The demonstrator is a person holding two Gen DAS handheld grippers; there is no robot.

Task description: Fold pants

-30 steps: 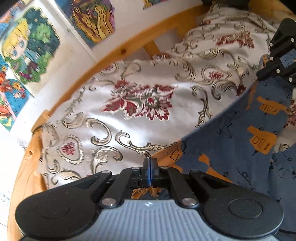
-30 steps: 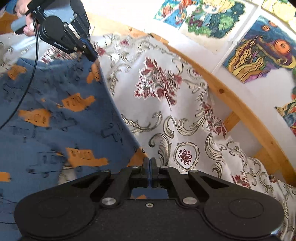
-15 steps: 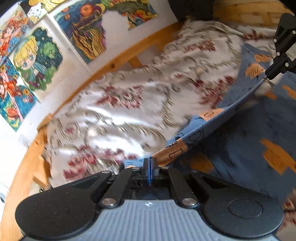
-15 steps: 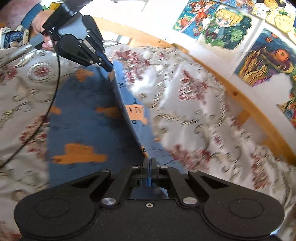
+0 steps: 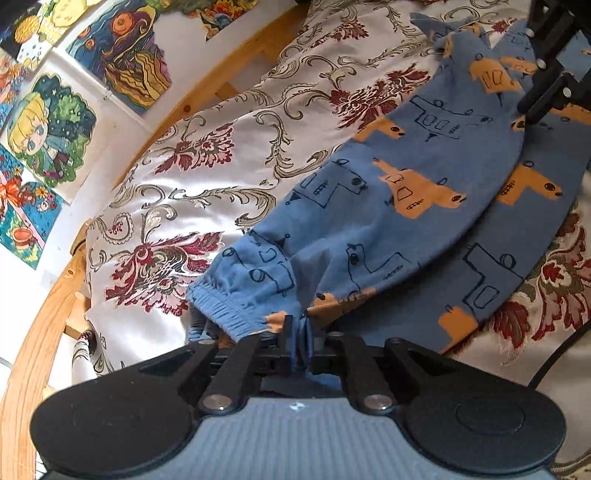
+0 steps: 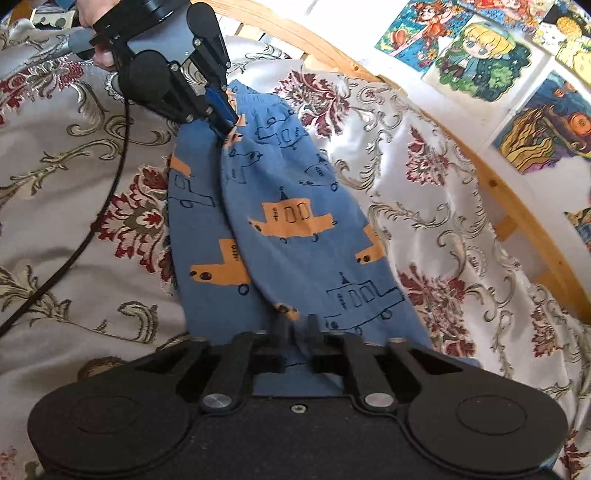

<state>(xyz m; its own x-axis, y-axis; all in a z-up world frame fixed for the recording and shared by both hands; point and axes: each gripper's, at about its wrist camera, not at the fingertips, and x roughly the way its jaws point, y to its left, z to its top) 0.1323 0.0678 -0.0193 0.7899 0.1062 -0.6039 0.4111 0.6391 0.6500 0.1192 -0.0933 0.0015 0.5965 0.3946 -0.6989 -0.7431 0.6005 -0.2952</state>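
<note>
The pants [image 5: 399, 206] lie on the bedspread [image 5: 207, 177], one leg folded over the other, so the blue cloth with orange boats makes a long doubled strip. From the pants, the wooden bed rail [image 5: 40, 332] lies well away across the bedspread, and the pictures on the wall [image 5: 48, 125] are beyond it.

The left gripper [image 5: 299, 339] sits at the cuff end of the pants; its fingers are parted a little, with blue cloth bunched in the gap. The right gripper [image 6: 297, 332] sits at the opposite end, fingers likewise slightly apart with cloth between them. A hand [image 6: 94, 22] grasps the left gripper's handle.
</note>
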